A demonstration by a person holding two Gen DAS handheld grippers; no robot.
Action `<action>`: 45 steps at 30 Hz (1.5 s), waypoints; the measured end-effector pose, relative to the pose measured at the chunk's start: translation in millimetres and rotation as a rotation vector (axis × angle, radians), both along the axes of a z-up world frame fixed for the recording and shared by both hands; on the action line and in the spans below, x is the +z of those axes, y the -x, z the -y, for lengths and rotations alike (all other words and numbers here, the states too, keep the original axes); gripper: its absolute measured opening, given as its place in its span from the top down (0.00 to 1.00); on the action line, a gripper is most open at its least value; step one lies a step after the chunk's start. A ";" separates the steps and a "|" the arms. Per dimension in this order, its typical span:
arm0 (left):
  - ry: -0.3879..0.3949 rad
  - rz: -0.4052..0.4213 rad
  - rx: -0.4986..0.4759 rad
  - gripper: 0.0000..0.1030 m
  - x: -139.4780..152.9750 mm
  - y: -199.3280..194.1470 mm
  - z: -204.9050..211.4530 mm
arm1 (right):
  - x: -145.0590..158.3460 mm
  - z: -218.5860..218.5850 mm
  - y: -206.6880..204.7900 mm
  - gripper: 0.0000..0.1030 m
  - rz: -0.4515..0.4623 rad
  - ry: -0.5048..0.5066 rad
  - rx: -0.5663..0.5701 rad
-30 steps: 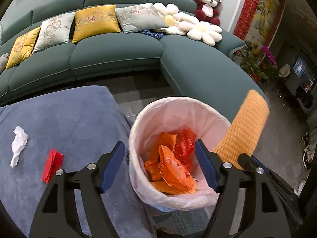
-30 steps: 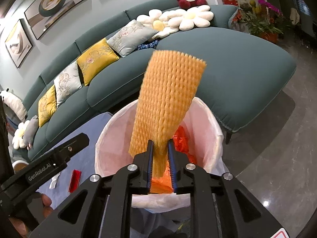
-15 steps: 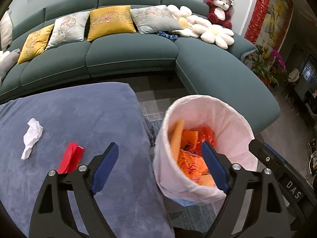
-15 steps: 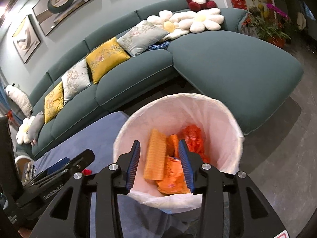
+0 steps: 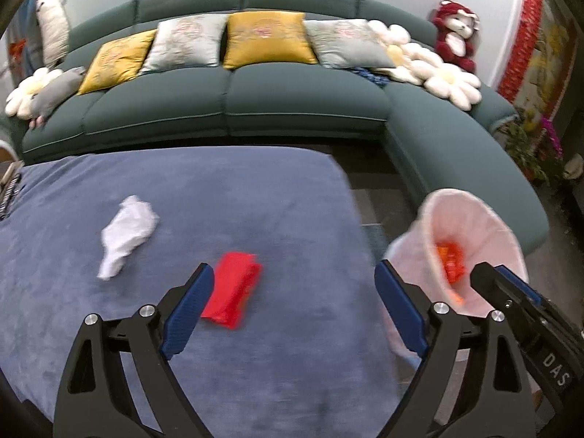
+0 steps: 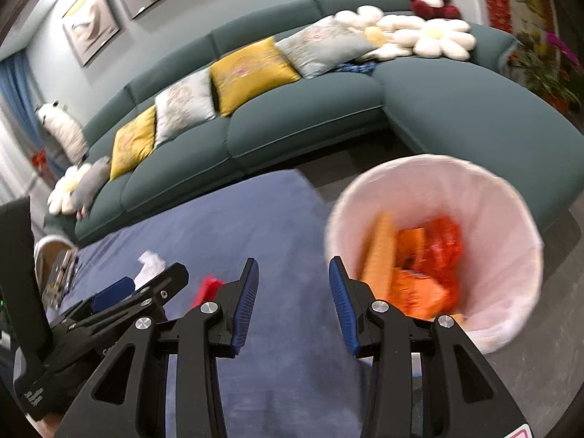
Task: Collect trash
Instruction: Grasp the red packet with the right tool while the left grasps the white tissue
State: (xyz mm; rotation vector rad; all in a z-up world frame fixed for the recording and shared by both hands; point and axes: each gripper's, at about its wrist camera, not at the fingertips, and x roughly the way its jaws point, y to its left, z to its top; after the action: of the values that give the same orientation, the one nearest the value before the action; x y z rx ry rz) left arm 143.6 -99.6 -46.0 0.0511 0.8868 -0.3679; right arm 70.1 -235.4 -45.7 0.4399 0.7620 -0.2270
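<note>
Blue cloth [image 5: 255,200]; blurred red wrapper [image 5: 232,294], bin [image 6: 511,219].

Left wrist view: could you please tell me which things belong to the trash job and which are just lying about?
Job:
red wrapper on the blue cloth
crumpled white tissue
lined trash bin
open left gripper

Lying about:
green sofa
yellow cushion
red plush toy
flower pillows
</note>
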 end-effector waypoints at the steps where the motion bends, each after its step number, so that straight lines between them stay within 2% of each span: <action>1: -0.011 0.002 0.014 0.17 -2.3 -3.6 -11.7 | -1.7 -7.5 -3.9 0.62 -0.005 0.000 0.011; 10: -0.068 -0.019 0.161 0.17 -29.1 -35.0 -110.4 | -36.2 -83.6 -57.8 0.62 -0.083 -0.029 0.136; 17: -0.127 -0.030 0.209 0.17 -54.7 -58.2 -156.2 | -71.7 -124.4 -96.1 0.62 -0.155 -0.037 0.190; 28: -0.152 -0.073 0.238 0.17 -91.6 -110.1 -190.7 | -126.5 -144.3 -141.6 0.62 -0.266 -0.058 0.186; 35: -0.137 -0.107 0.225 0.17 -109.7 -139.3 -189.2 | -140.4 -147.4 -147.0 0.63 -0.280 -0.048 0.192; 38: -0.141 -0.120 0.208 0.18 -118.7 -144.2 -183.5 | -141.0 -148.4 -150.2 0.71 -0.278 -0.053 0.189; 41: -0.134 -0.150 0.163 0.42 -127.9 -146.4 -173.8 | -141.5 -145.1 -149.1 0.79 -0.276 -0.064 0.176; 43: -0.120 -0.181 0.135 0.69 -131.5 -147.0 -169.3 | -141.3 -142.1 -147.4 0.83 -0.271 -0.079 0.172; 45: -0.111 -0.188 0.116 0.85 -131.7 -144.2 -164.4 | -140.6 -141.1 -146.2 0.86 -0.266 -0.080 0.172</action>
State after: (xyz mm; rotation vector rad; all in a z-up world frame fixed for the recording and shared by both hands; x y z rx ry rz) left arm 287.8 64.9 -177.7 0.0681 1.0913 -0.2164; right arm 216.3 -94.3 -186.2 0.4219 1.0674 -0.0942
